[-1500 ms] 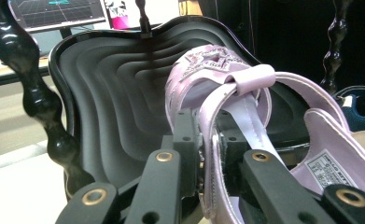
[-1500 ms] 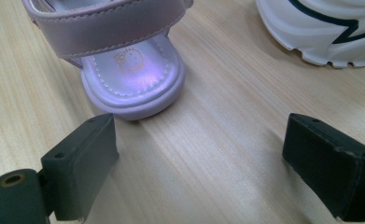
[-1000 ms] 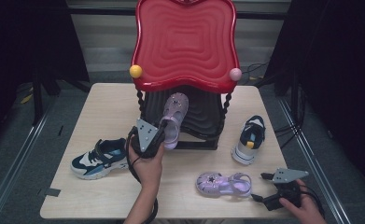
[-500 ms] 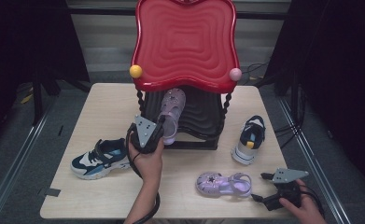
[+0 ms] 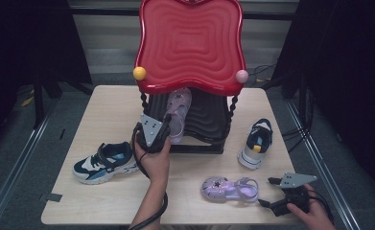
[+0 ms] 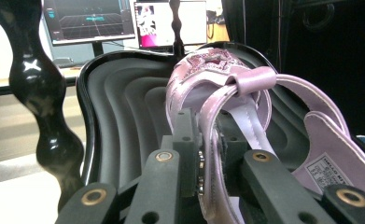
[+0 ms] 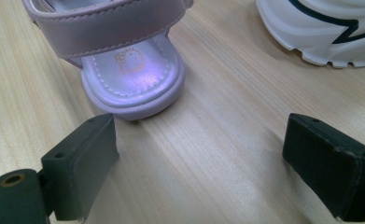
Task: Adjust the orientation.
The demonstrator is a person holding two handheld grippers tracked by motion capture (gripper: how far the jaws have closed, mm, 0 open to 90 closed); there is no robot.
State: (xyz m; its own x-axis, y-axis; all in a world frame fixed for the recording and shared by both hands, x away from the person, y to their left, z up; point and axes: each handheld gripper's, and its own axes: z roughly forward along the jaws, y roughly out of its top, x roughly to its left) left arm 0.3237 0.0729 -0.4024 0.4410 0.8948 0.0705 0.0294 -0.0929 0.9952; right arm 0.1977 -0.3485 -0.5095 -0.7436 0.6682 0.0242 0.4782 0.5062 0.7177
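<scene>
Moved since a second ago: sandal [image 5: 177,111] carried slightly further in under the red top [image 5: 191,45] of the rack, left gripper [image 5: 165,125] with it; right gripper [image 5: 276,194] unmoved.

Left gripper clenched on a strap of the sandal, seen close in the left gripper view: pads [image 6: 186,140] pressed against the lilac strap [image 6: 211,154] from both sides. Sandal tilted, toe pointing up and away, over the black ribbed shelf [image 6: 124,116] of the rack. Whether the sole touches the shelf, cannot tell. Glossy black turned post [image 6: 42,98] at the left of that view.

Right gripper released, jaws wide apart, low over the table [image 7: 208,140] near its front right corner. Heel of a second sandal [image 7: 129,70] just ahead of the left pad [image 7: 84,163], apart from it. In the high view, that second sandal [image 5: 229,189] flat on the table, just left of the right gripper.

Dark blue and white sneaker [image 5: 104,163] at the left of the table, beside the left hand [image 5: 154,160]. Matching sneaker [image 5: 255,143] at the right, beside the rack, its white sole [image 7: 320,32] also in the right gripper view.
</scene>
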